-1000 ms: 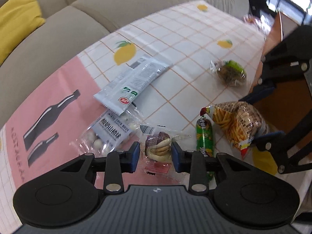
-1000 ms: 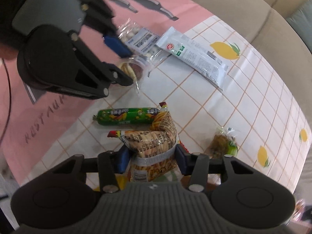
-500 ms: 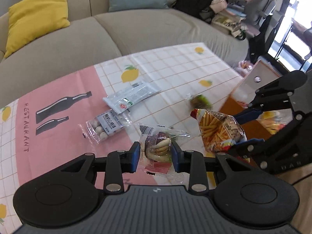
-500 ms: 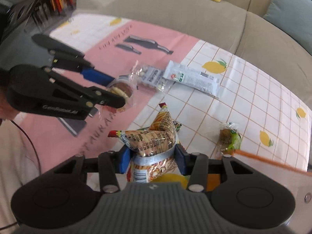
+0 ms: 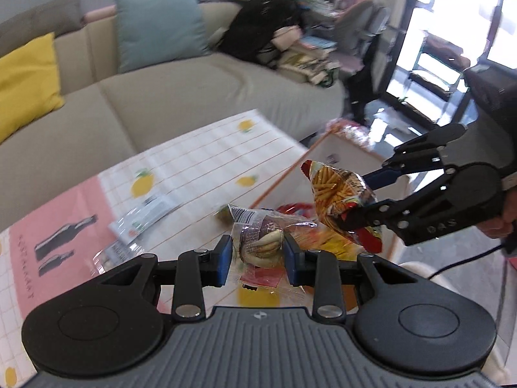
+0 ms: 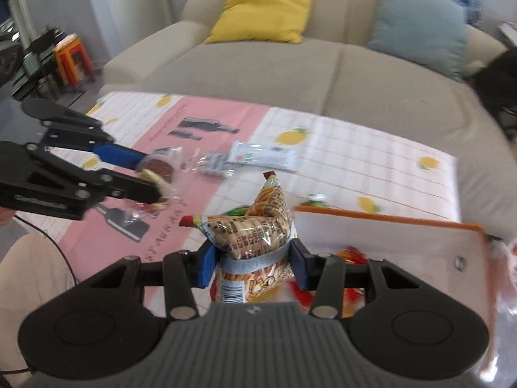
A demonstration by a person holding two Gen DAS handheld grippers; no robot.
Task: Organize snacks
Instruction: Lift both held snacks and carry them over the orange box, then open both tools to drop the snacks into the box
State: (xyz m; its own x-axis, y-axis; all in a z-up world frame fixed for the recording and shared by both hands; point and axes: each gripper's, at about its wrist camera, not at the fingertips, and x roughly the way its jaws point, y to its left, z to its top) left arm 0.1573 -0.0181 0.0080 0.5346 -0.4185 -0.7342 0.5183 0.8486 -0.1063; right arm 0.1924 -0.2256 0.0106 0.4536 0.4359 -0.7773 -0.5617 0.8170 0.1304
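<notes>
My left gripper (image 5: 258, 257) is shut on a clear packet of biscuits (image 5: 263, 245) and holds it in the air above the table; it shows at the left of the right wrist view (image 6: 152, 181). My right gripper (image 6: 253, 262) is shut on a bag of fries-like sticks (image 6: 255, 226), also raised, seen at the right of the left wrist view (image 5: 339, 194). A white box with an orange rim (image 6: 387, 220) with snacks inside stands below and to the right of both grippers.
On the lemon-and-pink tablecloth (image 6: 355, 148) lie a white flat packet (image 6: 263, 155), a clear packet of small balls (image 6: 213, 161) and a small green-and-brown snack (image 6: 311, 199). A beige sofa (image 6: 290, 64) with cushions stands behind the table.
Both grippers have risen from the table with their snacks and swung right toward the orange-rimmed box. The snacks left on the table have not moved.
</notes>
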